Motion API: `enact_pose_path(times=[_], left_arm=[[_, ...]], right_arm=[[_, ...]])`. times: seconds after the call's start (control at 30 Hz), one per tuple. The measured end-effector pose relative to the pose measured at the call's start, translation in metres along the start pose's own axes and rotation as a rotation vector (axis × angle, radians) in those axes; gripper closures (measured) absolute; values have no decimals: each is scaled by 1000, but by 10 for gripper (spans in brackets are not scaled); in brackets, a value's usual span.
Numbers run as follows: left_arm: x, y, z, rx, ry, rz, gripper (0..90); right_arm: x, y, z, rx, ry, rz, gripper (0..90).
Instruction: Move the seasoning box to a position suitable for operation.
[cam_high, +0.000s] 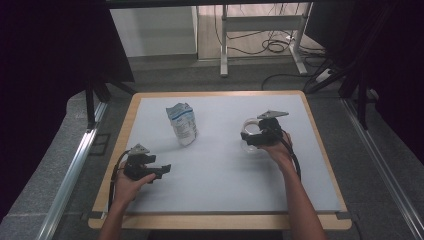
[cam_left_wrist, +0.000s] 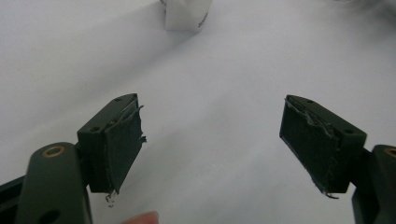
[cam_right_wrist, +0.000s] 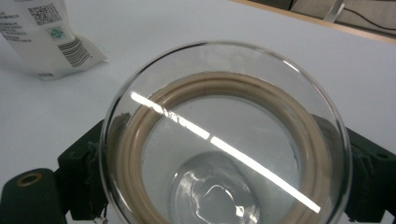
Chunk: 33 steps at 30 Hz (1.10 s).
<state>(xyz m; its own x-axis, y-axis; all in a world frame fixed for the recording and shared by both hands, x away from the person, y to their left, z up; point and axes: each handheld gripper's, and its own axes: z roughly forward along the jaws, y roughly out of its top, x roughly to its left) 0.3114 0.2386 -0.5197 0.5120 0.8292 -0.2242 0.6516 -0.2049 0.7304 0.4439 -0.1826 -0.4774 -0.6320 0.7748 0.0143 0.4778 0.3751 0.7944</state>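
My right gripper (cam_high: 251, 137) is shut on a clear glass lid (cam_high: 248, 131) at the right of the white table top (cam_high: 225, 175). In the right gripper view the lid (cam_right_wrist: 224, 135) sits between the two jaws of that gripper (cam_right_wrist: 224, 179), with a beige seal ring and a glass knob inside it. A white and blue printed bag (cam_high: 182, 123) stands upright left of centre; its lower part shows as the bag (cam_right_wrist: 46, 37) and the bag (cam_left_wrist: 187, 14). My left gripper (cam_high: 162, 170) is open low over the front left, and nothing lies between the jaws of the left gripper (cam_left_wrist: 212, 135).
The white top lies on a wooden table whose edge (cam_high: 220, 221) runs along the front. Metal rails (cam_high: 75, 165) flank both sides. A desk frame and cables (cam_high: 272, 45) stand on the floor beyond the far edge.
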Motion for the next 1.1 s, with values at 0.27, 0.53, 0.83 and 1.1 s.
enact_pose_path(times=[0.27,0.53,0.83,1.1], left_arm=[[1,-1,-1,4,5,5,209],[1,-2,0,15,8,10,209],[0,-2,1,16,0,9,209],[0,-3,2,16,1,2,209]], right_arm=[[-2,-1,-7,-12,6,10,116],[15,1,-31,-31,76,-61,116],[31,-15,-40,20,191,-188,116],[35,-23,-32,33,262,-201,114]])
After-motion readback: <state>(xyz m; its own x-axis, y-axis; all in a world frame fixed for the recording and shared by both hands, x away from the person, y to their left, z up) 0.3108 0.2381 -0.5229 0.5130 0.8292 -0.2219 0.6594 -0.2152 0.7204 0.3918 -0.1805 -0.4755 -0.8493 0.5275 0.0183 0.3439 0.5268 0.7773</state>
